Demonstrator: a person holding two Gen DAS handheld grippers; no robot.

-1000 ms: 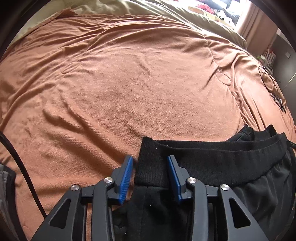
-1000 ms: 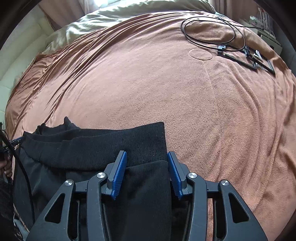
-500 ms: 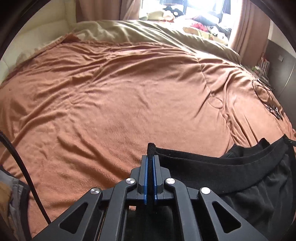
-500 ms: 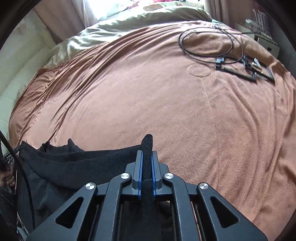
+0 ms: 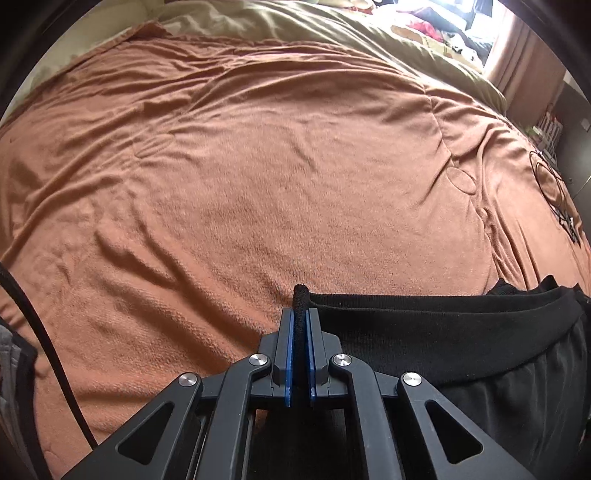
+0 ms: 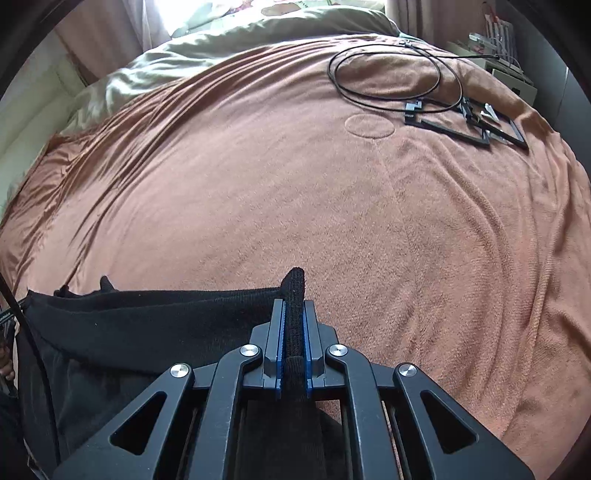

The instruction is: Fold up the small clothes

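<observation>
Black shorts (image 5: pixel 461 343) with a ribbed waistband hang stretched between my two grippers above the brown bedspread (image 5: pixel 258 166). My left gripper (image 5: pixel 300 317) is shut on the waistband's left corner, which sticks up between the blue pads. My right gripper (image 6: pixel 293 310) is shut on the waistband's right corner; the shorts (image 6: pixel 147 325) stretch away to the left in that view. The fabric below both grippers is hidden by the gripper bodies.
A coiled black cable (image 6: pixel 391 70) and black frame pieces (image 6: pixel 472 125) lie on the bedspread at the far right; the cable also shows in the left wrist view (image 5: pixel 554 184). An olive duvet (image 5: pixel 369 33) is bunched at the head of the bed. A black cord (image 5: pixel 44 332) runs at the left edge.
Both grippers were open around the waistband corners one second ago. They have closed on the corners and lifted the waistband off the bedspread, holding it taut.
</observation>
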